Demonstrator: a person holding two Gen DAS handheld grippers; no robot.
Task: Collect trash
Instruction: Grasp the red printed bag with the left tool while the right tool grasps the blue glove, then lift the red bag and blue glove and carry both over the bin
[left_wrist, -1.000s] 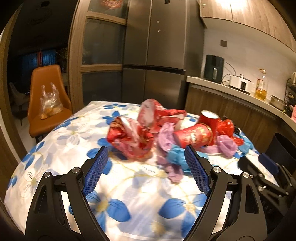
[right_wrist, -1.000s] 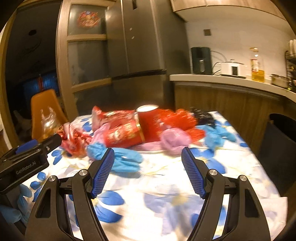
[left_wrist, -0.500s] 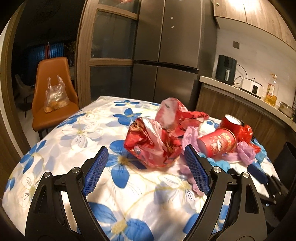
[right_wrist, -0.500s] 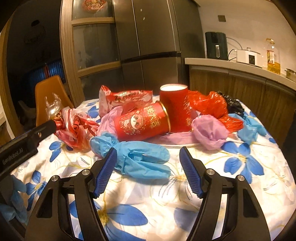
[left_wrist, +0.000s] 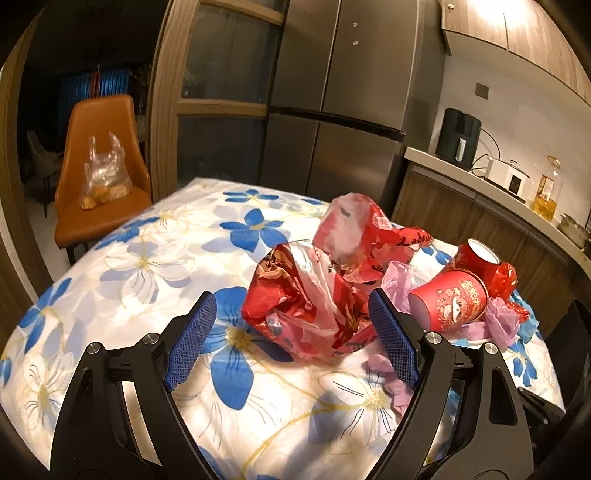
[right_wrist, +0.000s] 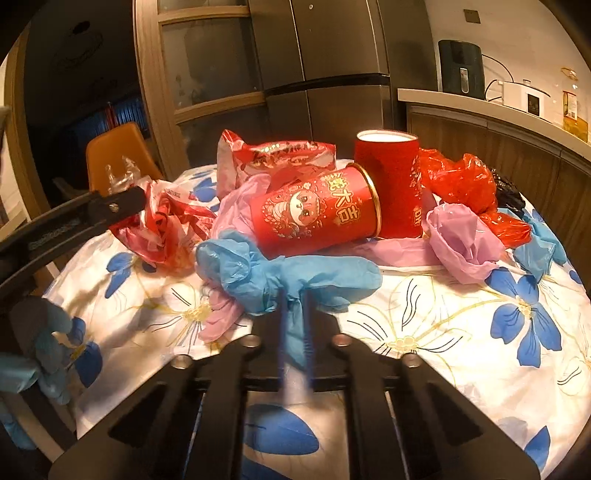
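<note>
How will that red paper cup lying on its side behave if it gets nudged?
The tipped red cup would probably roll, since it rests on its round wall. It looks empty, so likely light. A pink bag and the upright cup may stop it.

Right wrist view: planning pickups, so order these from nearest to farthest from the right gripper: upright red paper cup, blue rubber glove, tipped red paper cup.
1. Blue rubber glove, pinched in the right gripper.
2. Tipped red paper cup, just behind.
3. Upright red paper cup, farther back right.
</note>
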